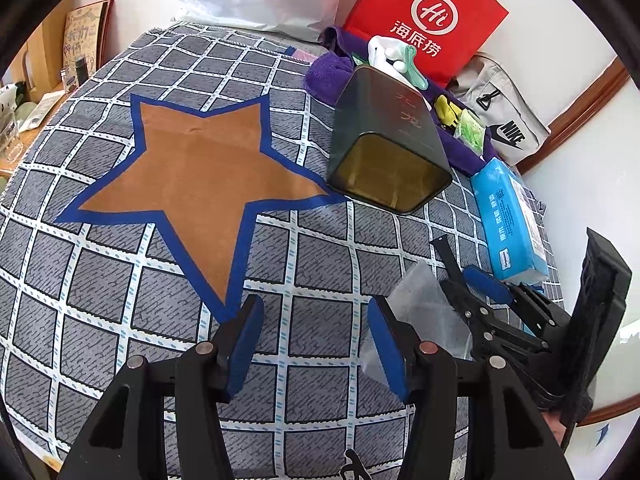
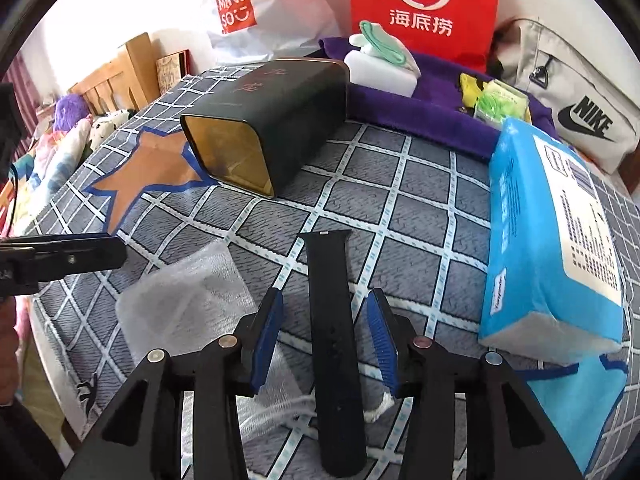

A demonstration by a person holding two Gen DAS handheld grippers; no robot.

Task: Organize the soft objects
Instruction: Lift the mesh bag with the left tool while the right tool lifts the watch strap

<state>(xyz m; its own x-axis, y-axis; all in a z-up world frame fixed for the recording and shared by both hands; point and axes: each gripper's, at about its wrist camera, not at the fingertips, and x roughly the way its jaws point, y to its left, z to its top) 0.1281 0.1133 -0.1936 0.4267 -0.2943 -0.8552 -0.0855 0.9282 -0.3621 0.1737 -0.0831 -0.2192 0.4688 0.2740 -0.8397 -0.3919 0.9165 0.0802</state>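
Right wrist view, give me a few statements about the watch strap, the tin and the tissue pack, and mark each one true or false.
1. The black watch strap lies flat on the checked cloth between the fingers of the right hand-held gripper. True.
2. The right hand-held gripper's pads are pressing on the strap. False: a gap shows on both sides, so the gripper is open.
3. The dark tin stands upright. False: it lies on its side, its open gold-lined mouth facing the camera.
4. The blue tissue pack sits to the right of the strap. True.
5. The clear plastic pouch lies on top of the tin. False: it lies on the cloth, left of the strap.
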